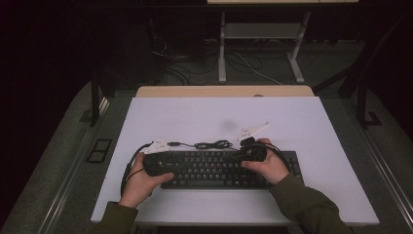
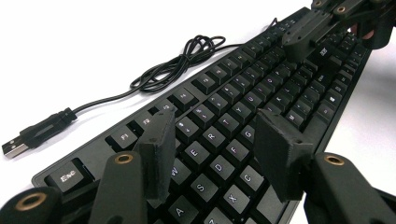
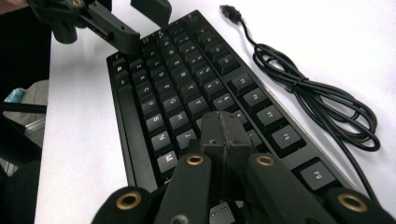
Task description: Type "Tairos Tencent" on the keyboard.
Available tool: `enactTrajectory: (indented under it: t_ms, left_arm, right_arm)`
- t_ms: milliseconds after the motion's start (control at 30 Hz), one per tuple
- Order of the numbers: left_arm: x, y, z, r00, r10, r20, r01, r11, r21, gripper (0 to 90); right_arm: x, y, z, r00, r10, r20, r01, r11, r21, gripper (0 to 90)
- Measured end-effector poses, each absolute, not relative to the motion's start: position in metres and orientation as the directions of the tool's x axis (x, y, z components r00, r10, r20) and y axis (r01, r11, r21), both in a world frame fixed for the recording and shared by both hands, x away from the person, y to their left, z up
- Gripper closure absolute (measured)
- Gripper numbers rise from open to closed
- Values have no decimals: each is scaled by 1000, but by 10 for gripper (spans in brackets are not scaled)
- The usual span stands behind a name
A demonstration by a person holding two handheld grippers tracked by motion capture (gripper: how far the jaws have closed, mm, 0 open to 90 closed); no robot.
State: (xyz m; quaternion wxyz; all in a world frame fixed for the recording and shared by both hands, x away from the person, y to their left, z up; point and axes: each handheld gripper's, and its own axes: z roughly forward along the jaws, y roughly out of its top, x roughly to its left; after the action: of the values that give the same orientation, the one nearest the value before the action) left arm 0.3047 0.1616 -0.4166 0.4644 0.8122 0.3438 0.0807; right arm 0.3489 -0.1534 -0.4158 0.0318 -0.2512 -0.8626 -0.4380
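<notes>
A black keyboard (image 1: 209, 168) lies near the front of the white table (image 1: 195, 114), its coiled cable (image 1: 213, 145) resting behind it. My left gripper (image 1: 168, 165) hovers over the keyboard's left end. In the left gripper view it (image 2: 212, 126) stands open above the letter keys (image 2: 224, 140), with nothing between its pads. My right gripper (image 1: 239, 156) is over the keyboard's right half. In the right gripper view it (image 3: 224, 122) is shut with pads together and empty, just above the keys (image 3: 177, 84). The cable's USB plug (image 2: 16, 147) lies loose on the table.
The cable coil (image 3: 322, 107) lies close behind the keyboard's function-key row. Bare white tabletop extends behind it to a wooden strip (image 1: 224, 91) at the far edge. Beyond are a dark floor, loose wires and the legs of another desk (image 1: 260, 48).
</notes>
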Motion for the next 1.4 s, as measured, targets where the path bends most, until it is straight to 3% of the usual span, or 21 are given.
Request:
enactTrajectory:
  t_ms: [1400]
  left_arm:
    - [303,165,-411,748,640,-177,470,-322,822,470]
  right_arm:
    - [352,-144,-434,-856,459,238,484,551,680,897]
